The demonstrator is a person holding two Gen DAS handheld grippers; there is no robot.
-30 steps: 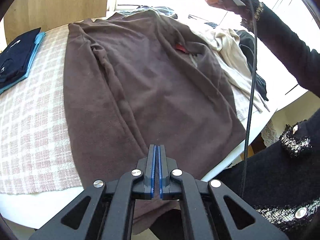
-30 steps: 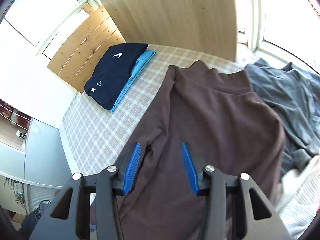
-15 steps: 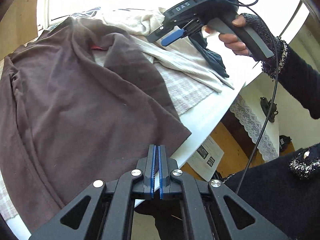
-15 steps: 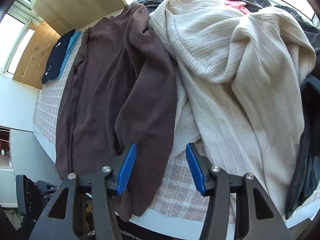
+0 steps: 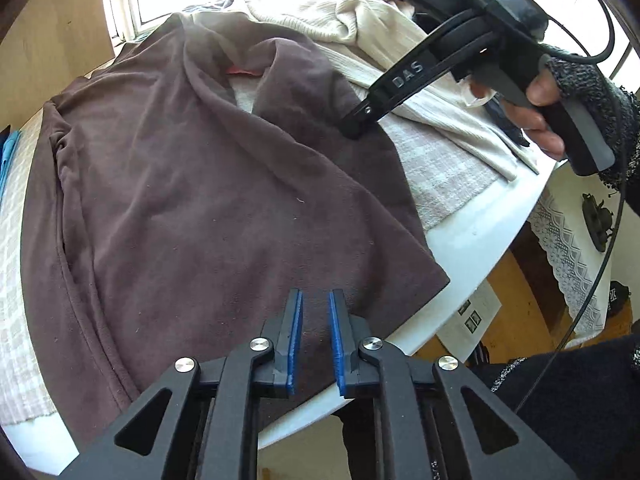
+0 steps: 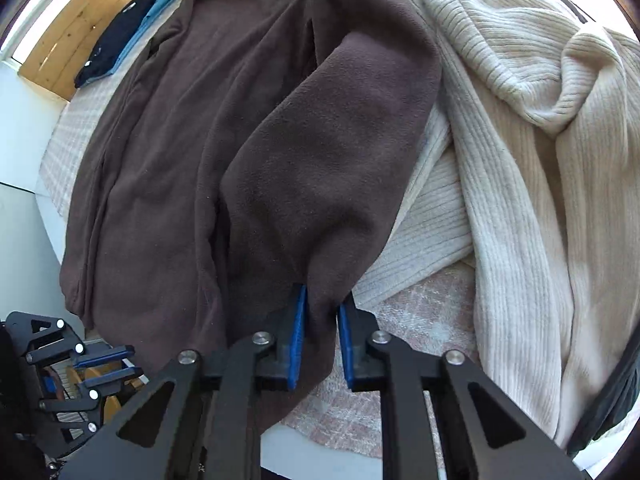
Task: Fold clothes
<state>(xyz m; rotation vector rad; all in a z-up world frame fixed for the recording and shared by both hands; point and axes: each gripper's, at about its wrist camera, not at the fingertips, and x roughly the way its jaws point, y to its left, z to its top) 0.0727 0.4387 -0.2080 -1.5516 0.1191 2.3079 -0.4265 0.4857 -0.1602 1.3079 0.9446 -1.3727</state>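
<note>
you are working over a brown fleece garment (image 6: 248, 152), soft and matte with a fine nap, lying spread in long folds on the checked woven cloth (image 6: 424, 312) of the white round table (image 5: 472, 240), beside a chunky ribbed cream sweater (image 6: 532, 128). your right gripper (image 6: 321, 344) is closing its blue pads on a bunched edge of the fleece, where half a second ago it was hanging wide above it. your left gripper (image 5: 316, 340) is opening over the near hem, gripping nothing, after being pressed together a second ago.
</note>
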